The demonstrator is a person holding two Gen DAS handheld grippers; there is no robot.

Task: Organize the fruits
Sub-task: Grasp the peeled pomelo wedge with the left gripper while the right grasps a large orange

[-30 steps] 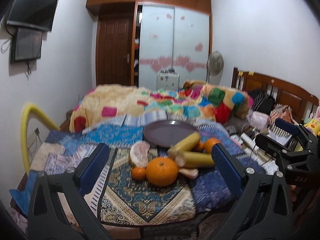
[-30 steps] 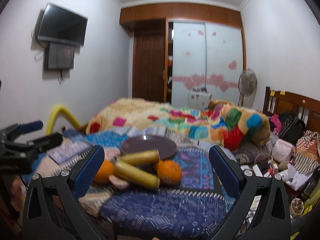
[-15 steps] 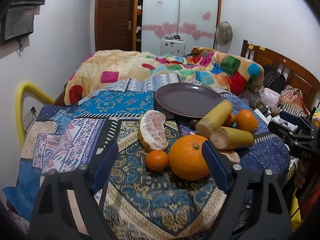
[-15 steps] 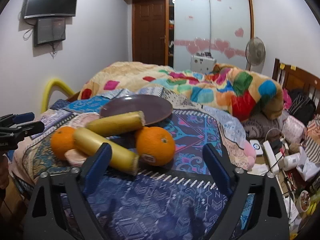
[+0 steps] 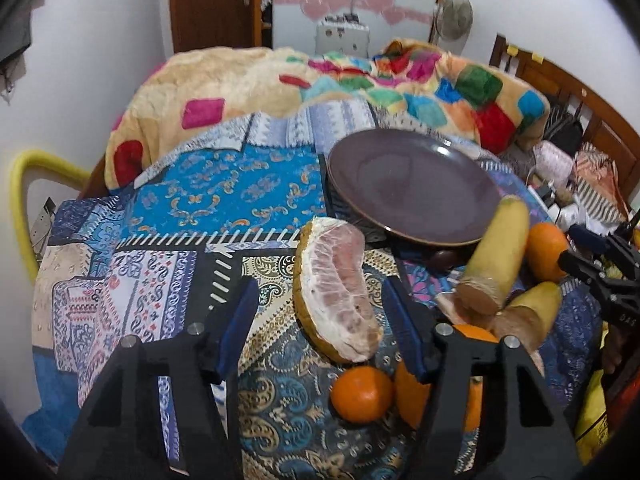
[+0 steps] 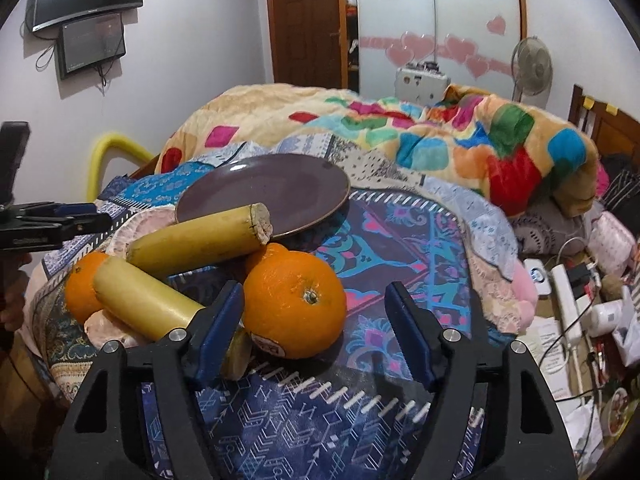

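Observation:
On the patterned bedcover, a peeled pomelo wedge (image 5: 336, 292) shows between the fingers of my left gripper (image 5: 320, 316). Its jaws are closing and the pads stand clear of the wedge. A small orange (image 5: 362, 394) and a large orange (image 5: 408, 396) lie just below it. My right gripper (image 6: 314, 320) frames a large stickered orange (image 6: 294, 300); its jaws are closing too, and the right pad is well off the fruit. Two yellow cut stalks (image 6: 200, 240) (image 6: 144, 300) lie crossed beside it. Behind the fruit sits an empty dark plate (image 5: 412, 184) (image 6: 260, 196).
A bundled colourful blanket (image 5: 320, 88) lies behind the plate. A wooden headboard (image 5: 560, 92) and cluttered bags, cables and a power strip (image 6: 564, 300) fill the right. A yellow tube (image 5: 24, 200) arcs at the bed's left edge. Another orange (image 6: 80, 288) sits left of the stalks.
Both grippers have come forward and down toward the fruit pile, and both pairs of jaws have narrowed. The pomelo wedge and the stickered orange now show between the fingers.

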